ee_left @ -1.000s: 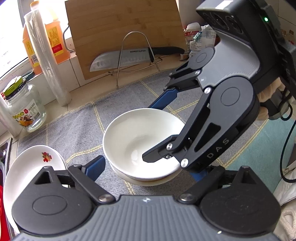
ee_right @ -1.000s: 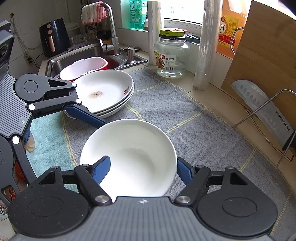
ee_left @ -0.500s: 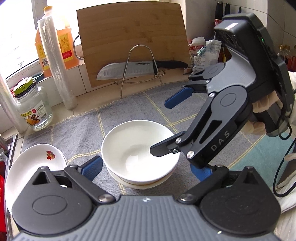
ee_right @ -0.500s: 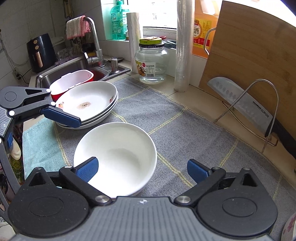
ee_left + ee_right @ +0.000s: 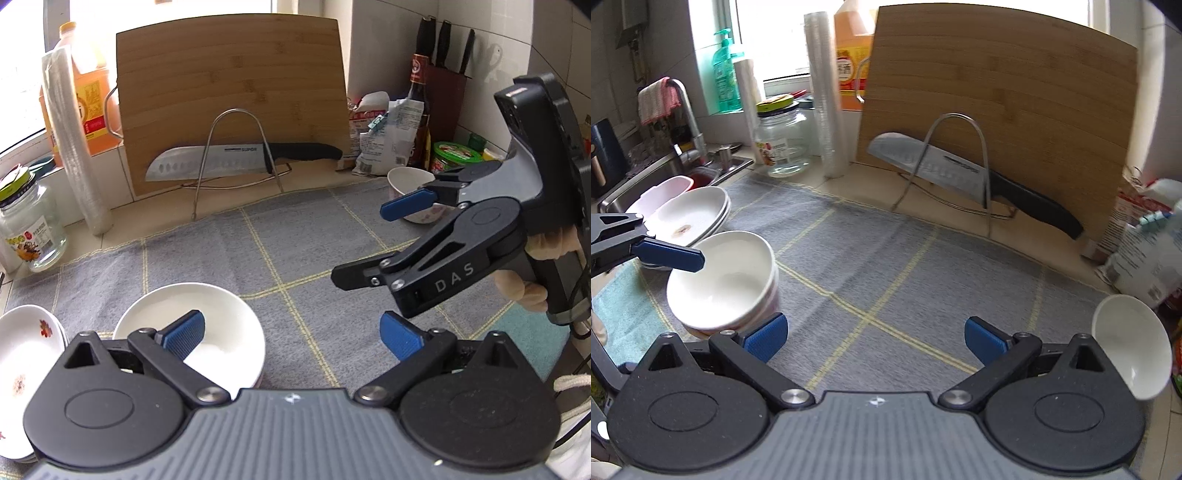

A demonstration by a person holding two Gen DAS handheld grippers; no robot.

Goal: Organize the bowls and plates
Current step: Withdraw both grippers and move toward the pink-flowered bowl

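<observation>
On the grey checked mat (image 5: 886,266), toward its sink end, sits the stack of white bowls (image 5: 724,280): glossy, plain white inside, nested rim in rim, with a hint of pink on the outer wall of the lower ones. Right behind it, touching or nearly so, lies the stack of white plates (image 5: 694,214), shallow and oval-looking, with a brownish smear in the top one and a small red flower print on the rim in the left wrist view. Left gripper (image 5: 291,334) hangs over the mat, its jaws having just opened, spread wide, nothing between the blue pads; one pad shows in front of the bowl stack. Right gripper (image 5: 875,338) too, jaws just opened and now gaping over bare mat, empty. Off at the far corner of the mat, a small white bowl (image 5: 1130,347) stands alone, well apart from the stacks, near the bags by the wall.
</observation>
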